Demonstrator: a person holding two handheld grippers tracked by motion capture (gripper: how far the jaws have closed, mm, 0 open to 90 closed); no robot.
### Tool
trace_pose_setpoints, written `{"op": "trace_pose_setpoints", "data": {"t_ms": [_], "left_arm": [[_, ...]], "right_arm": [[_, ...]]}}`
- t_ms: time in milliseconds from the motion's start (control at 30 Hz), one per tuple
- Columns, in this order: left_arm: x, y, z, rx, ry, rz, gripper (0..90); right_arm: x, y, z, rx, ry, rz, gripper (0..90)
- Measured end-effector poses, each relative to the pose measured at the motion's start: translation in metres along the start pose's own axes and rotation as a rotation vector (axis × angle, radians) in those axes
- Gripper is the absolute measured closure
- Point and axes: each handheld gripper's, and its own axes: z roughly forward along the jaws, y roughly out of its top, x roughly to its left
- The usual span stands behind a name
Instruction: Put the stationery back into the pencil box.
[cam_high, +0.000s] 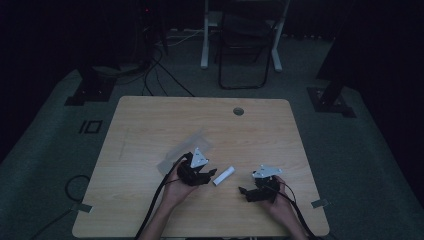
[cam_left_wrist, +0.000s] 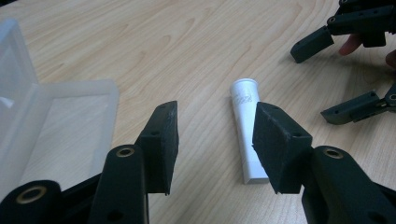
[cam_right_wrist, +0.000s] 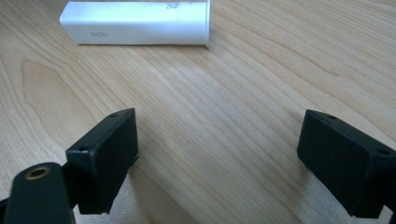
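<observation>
While both grippers are low over the wooden table, a small white tube lies flat on the wood between them, and nothing touches it. The left gripper has its jaws apart and empty; in the left gripper view the tube lies just past them, closer to the jaw on the right of that view, its flat crimped end toward the camera and its round cap end away. The right gripper is also spread wide with nothing between its jaws, and in the right gripper view the tube lies crosswise further ahead. A clear plastic case, open and shallow, lies just beside the left gripper.

The step in hand seems to be picking up the tube with the left gripper. To do it well, I would shift this gripper a little toward the tube so that it sits centred between the pads, then lower until the pads almost reach the wood. Closing across the firm cap half is better, because the flat end may slip or be squeezed.
</observation>
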Motion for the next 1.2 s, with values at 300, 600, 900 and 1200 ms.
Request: {"op": "trace_pose_setpoints", "data": {"t_ms": [300,600,900,1200], "left_arm": [[-0.006,-0.002,0.009,0.015,-0.015,0.0,49.1],[-0.012,-0.004,0.017,0.034,-0.03,0.009,49.0],[-0.017,-0.006,0.025,0.048,-0.046,0.008,49.0],[-0.023,-0.011,0.035,0.078,-0.047,0.021,49.4]], "right_arm": [[0.0,0.0,0.0,0.0,0.0,-0.001,12.3],[0.0,0.0,0.0,-0.001,0.0,0.002,12.3],[0.0,0.0,0.0,0.0,0.0,-0.001,12.3],[0.0,0.0,0.0,0.0,0.001,-0.002,12.3]]}}
